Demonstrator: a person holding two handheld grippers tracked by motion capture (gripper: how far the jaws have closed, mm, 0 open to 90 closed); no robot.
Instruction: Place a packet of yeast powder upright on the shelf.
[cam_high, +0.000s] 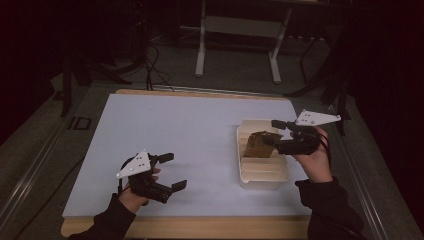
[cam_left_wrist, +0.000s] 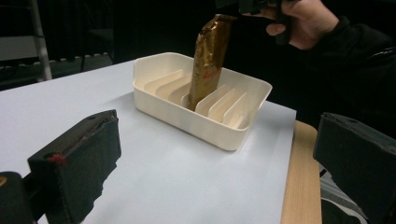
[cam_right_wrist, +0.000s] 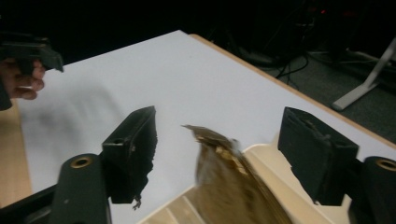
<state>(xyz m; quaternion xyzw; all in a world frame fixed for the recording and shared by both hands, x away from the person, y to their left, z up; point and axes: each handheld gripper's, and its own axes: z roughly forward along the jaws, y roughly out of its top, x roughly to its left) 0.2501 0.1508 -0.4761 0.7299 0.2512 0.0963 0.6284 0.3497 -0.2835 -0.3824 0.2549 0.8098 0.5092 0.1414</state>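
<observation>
Packet (cam_left_wrist: 208, 60) upright in slotted tray (cam_left_wrist: 205, 126)

The packet (cam_left_wrist: 208, 60) is shiny gold-brown with a small red mark low on its face. The tray (cam_left_wrist: 187, 123) is plain cream, ribs and all. The bench (cam_high: 180, 135) top is a pale, bluish white sheet, with a light wood edge showing along its near side. Both grippers, left (cam_high: 172, 171) and right (cam_high: 272, 132), are black, each topped by a light grey plate; the left one's fingers (cam_left_wrist: 81, 163) carry a tiny red spot. The sleeves (cam_high: 330, 205) are black.
</observation>
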